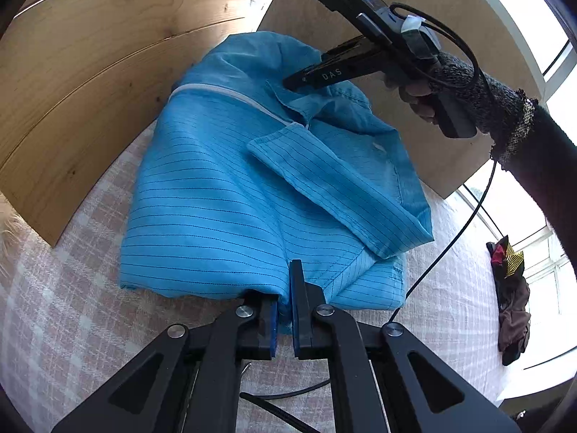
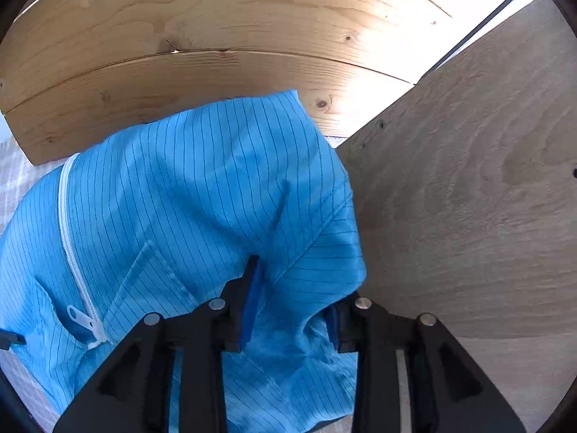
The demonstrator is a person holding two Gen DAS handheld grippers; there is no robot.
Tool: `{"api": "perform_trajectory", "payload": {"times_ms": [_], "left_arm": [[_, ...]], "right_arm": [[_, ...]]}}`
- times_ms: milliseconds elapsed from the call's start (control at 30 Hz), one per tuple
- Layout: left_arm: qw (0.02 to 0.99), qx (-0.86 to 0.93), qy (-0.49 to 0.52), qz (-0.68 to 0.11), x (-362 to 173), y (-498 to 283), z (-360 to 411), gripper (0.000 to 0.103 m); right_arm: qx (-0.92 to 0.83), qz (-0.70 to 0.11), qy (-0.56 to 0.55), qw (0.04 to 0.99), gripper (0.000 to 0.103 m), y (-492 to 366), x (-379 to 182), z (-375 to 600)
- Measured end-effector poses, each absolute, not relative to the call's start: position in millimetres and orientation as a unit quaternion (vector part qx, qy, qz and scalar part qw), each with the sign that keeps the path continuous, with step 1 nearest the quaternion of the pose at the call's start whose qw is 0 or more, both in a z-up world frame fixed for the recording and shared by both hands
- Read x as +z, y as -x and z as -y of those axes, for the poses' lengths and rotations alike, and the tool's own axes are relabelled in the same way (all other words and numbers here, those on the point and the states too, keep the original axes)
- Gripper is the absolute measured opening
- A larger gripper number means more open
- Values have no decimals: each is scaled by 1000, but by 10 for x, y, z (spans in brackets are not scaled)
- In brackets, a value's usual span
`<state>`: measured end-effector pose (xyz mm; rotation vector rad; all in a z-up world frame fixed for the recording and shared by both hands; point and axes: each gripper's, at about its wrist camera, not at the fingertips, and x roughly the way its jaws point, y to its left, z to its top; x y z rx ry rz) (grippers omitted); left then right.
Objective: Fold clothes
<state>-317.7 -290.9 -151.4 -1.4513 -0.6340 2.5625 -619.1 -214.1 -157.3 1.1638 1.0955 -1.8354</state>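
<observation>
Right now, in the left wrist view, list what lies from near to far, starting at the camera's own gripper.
left gripper shut on the hem → blue jacket on the checked cloth → folded sleeve → collar → right gripper above the collar → wooden panel behind.

pine wall planks point(image 1: 90, 72), plywood board point(image 2: 468, 198), checked bedcover point(image 1: 65, 324)

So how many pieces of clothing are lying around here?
2 that I can see: the blue striped jacket on the checked cloth, and a dark bundle near the window; that bundle might hold several garments.
</observation>
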Motion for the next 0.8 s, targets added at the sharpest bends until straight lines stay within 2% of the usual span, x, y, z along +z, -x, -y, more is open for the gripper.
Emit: {"api": "perform_trajectory", "payload": {"times_ms": [100, 133, 233, 433, 600, 733, 767, 800], "left_arm": [[54, 858, 474, 189, -1292, 2955, 2986, 9], [53, 861, 471, 182, -1213, 2875, 3007, 9], [48, 871, 457, 172, -1056, 2749, 3134, 8], [68, 863, 470, 172, -1284, 3098, 2915, 7], [85, 859, 477, 166, -1441, 3135, 2663, 7], [89, 853, 483, 178, -1561, 3166, 2638, 8], [89, 852, 482, 181, -1582, 3175, 2631, 8], [89, 853, 481, 182, -1602, 3182, 2623, 9]], "right_arm": [[-746, -399, -421, 327, 35, 6116, -1107, 1839], [-764, -381, -409, 322, 40, 6070, -941, 1696], [-801, -323, -403, 302, 41, 5992, -643, 1380], [-770, -192, -525, 308, 41, 6179, -1135, 1124], [-752, -127, -559, 326, 41, 6362, -1478, 1134], [-728, -146, -579, 337, 41, 6497, -1692, 1349], [-724, -159, -583, 333, 34, 6496, -1728, 1386], [-722, -172, -584, 328, 18, 6483, -1736, 1403]]}}
